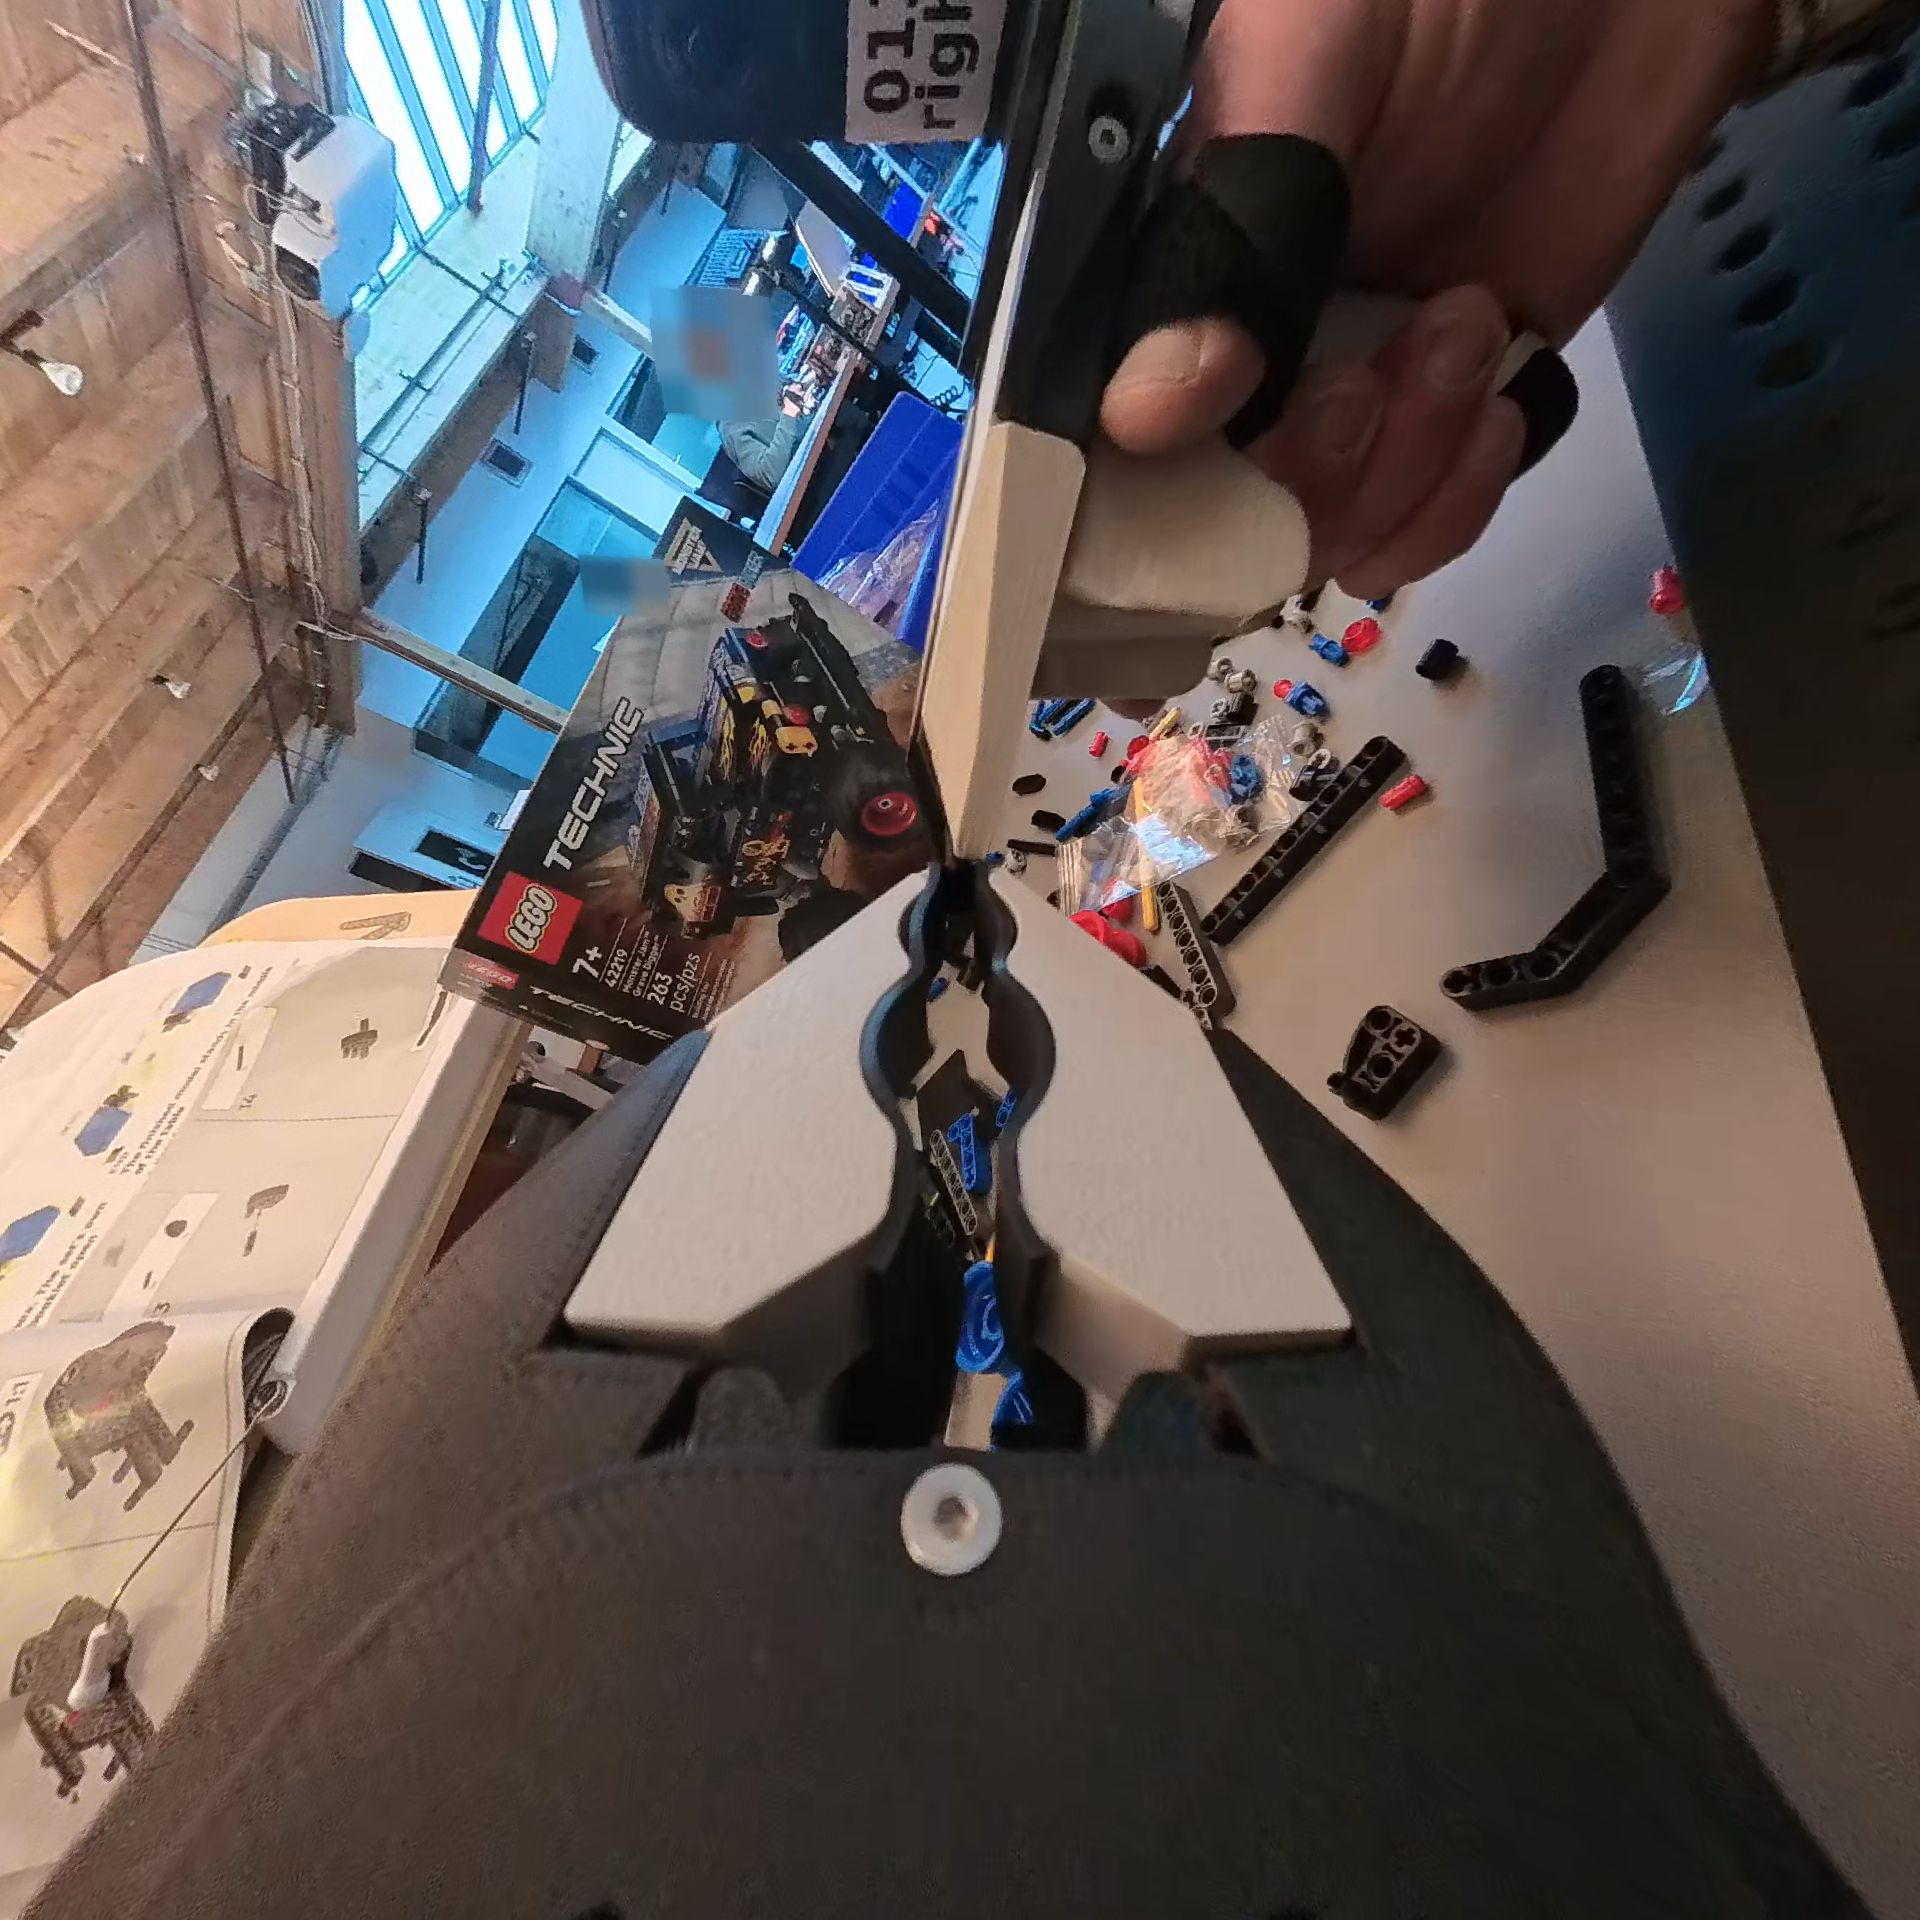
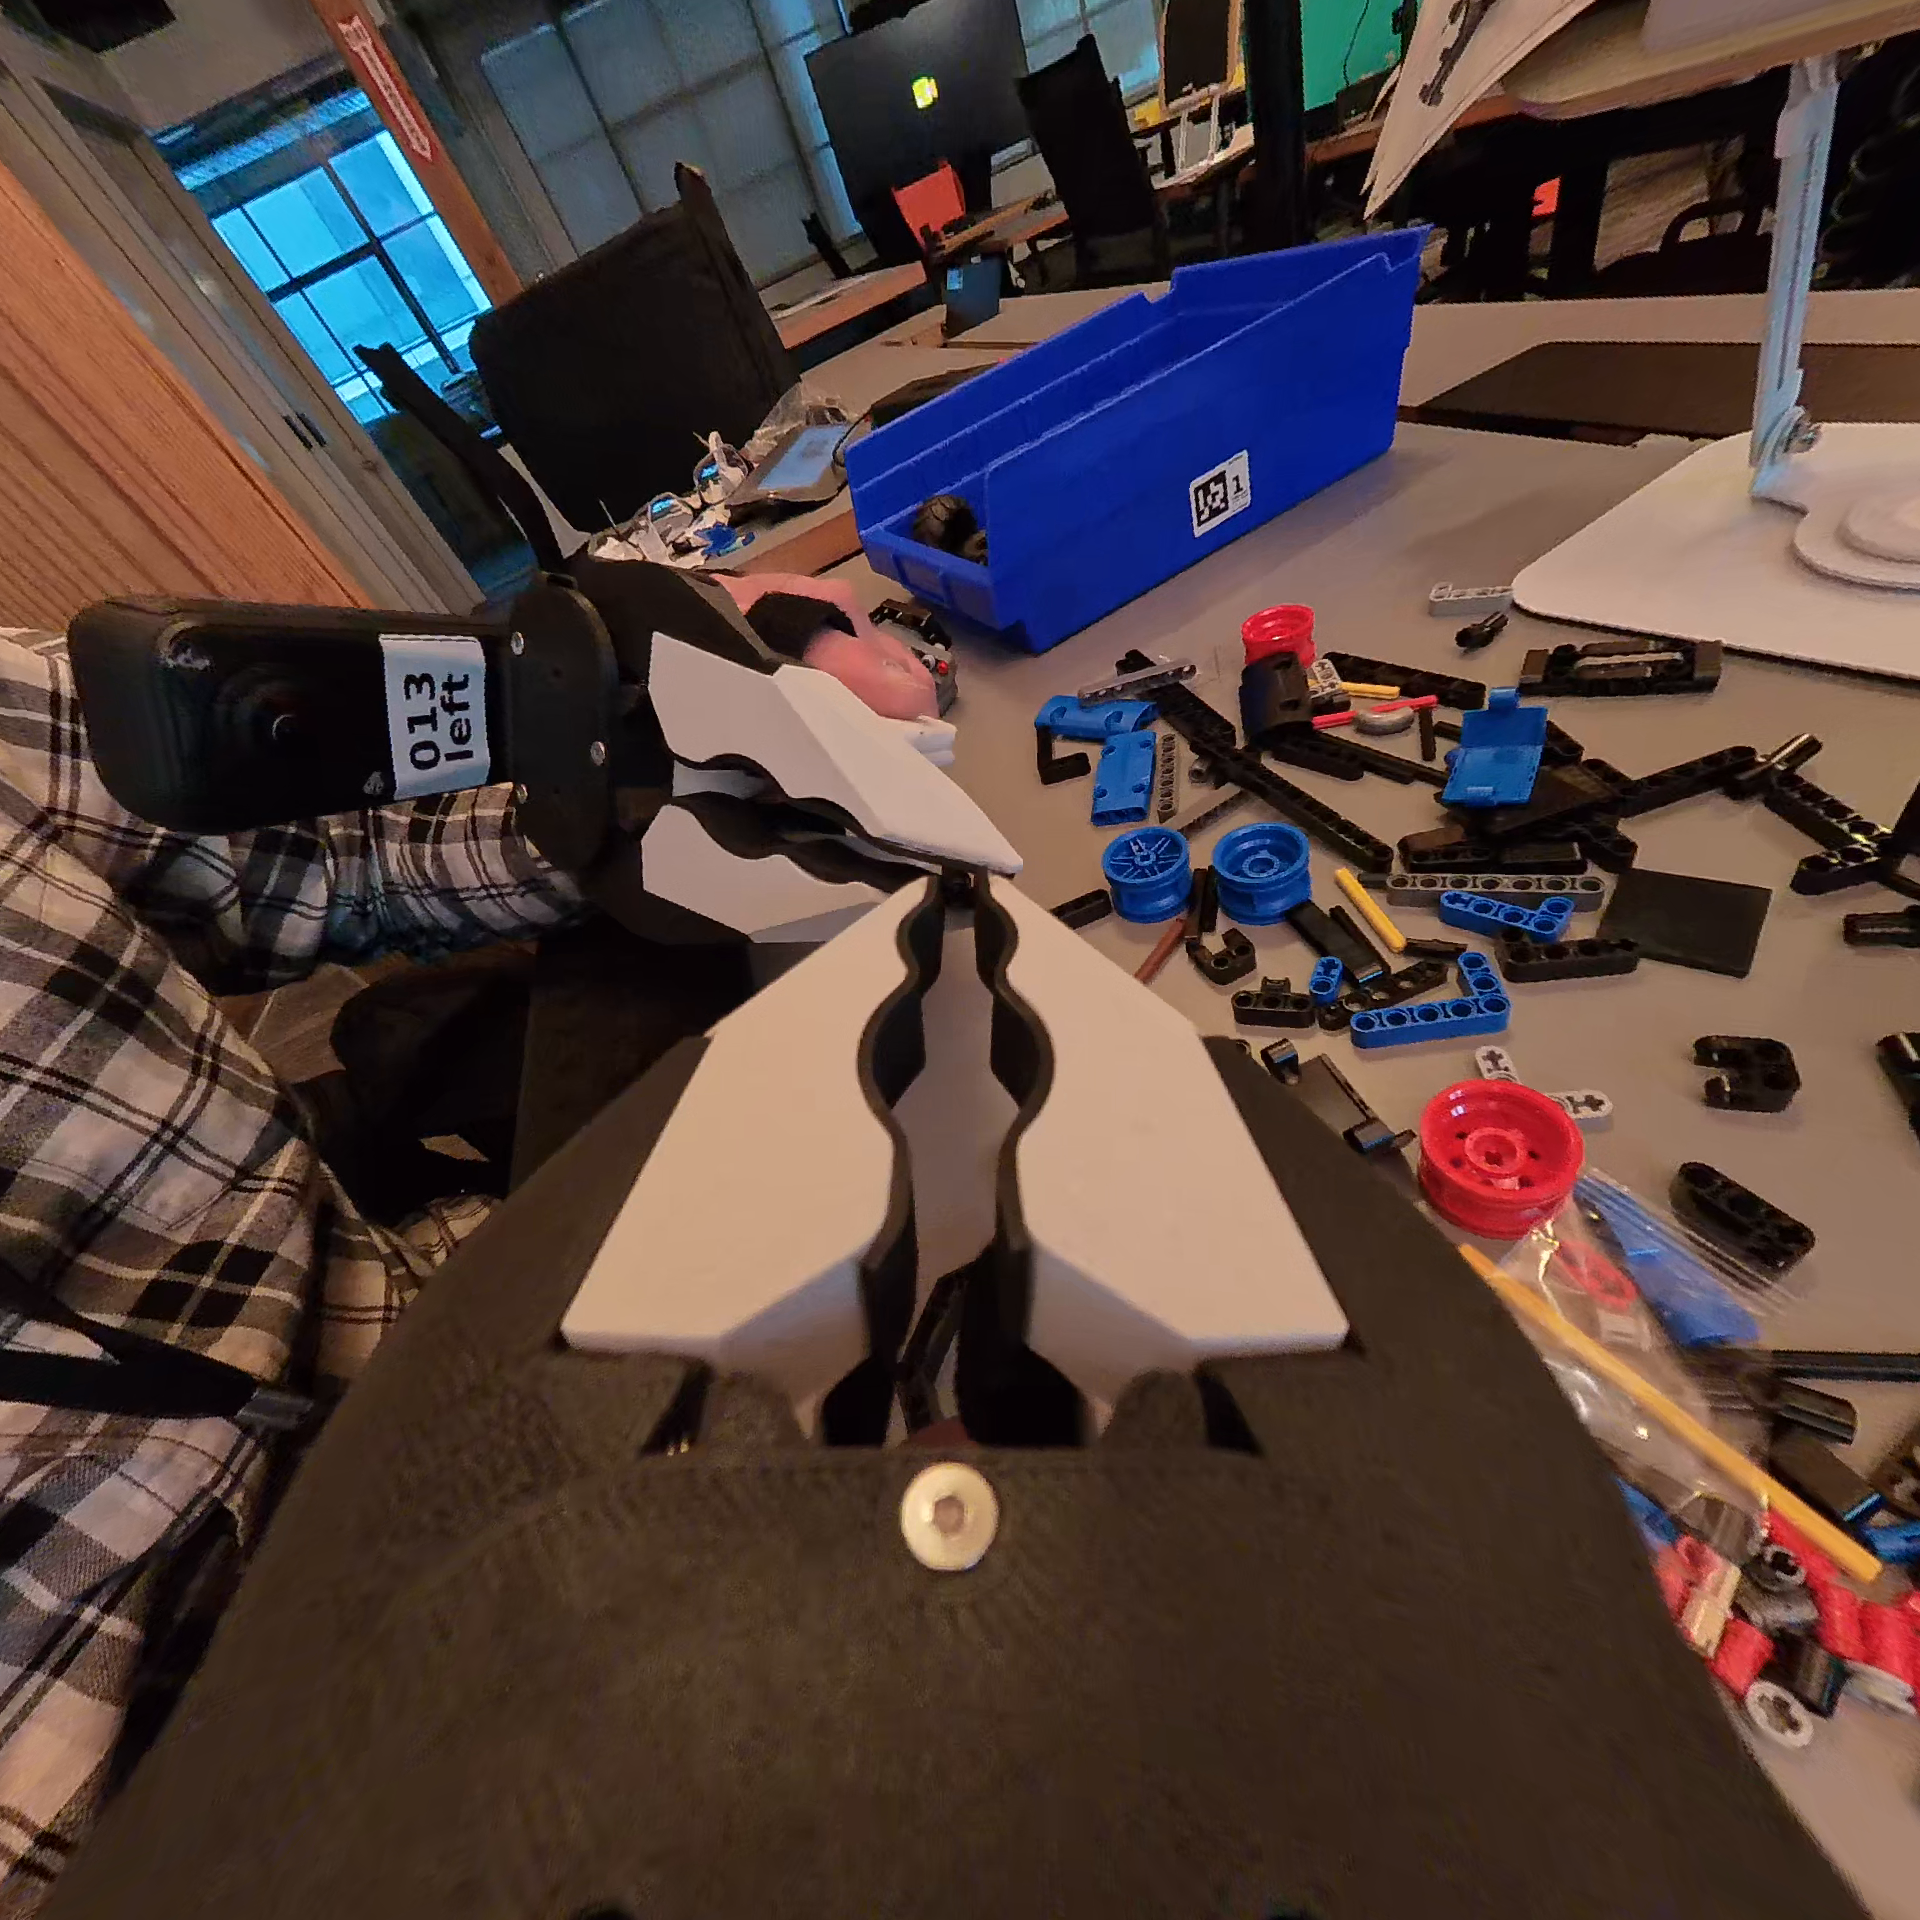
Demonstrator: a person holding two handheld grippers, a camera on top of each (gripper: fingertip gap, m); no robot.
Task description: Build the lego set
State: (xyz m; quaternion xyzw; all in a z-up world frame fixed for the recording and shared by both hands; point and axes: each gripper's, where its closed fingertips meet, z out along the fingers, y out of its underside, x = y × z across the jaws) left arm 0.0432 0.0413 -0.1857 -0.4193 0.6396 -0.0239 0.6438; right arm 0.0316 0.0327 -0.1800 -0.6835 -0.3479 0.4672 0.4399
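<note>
My left gripper and my right gripper meet tip to tip above the grey table. Both look shut, and a small black Lego piece is pinched where the tips meet; it also shows in the left wrist view. I cannot tell its shape. The right gripper comes down from above in the left wrist view, held by a hand. The left gripper reaches in from the left in the right wrist view. Loose black, blue and red Lego parts lie on the table to the right.
A blue bin stands at the back, a white stand base to its right. The Lego box and instruction sheets are to the left. A red wheel, two blue wheels and a plastic parts bag lie nearby. My left and right fingertips are right by each other. From either gripper's tips it is about 12 cm to the red wheel.
</note>
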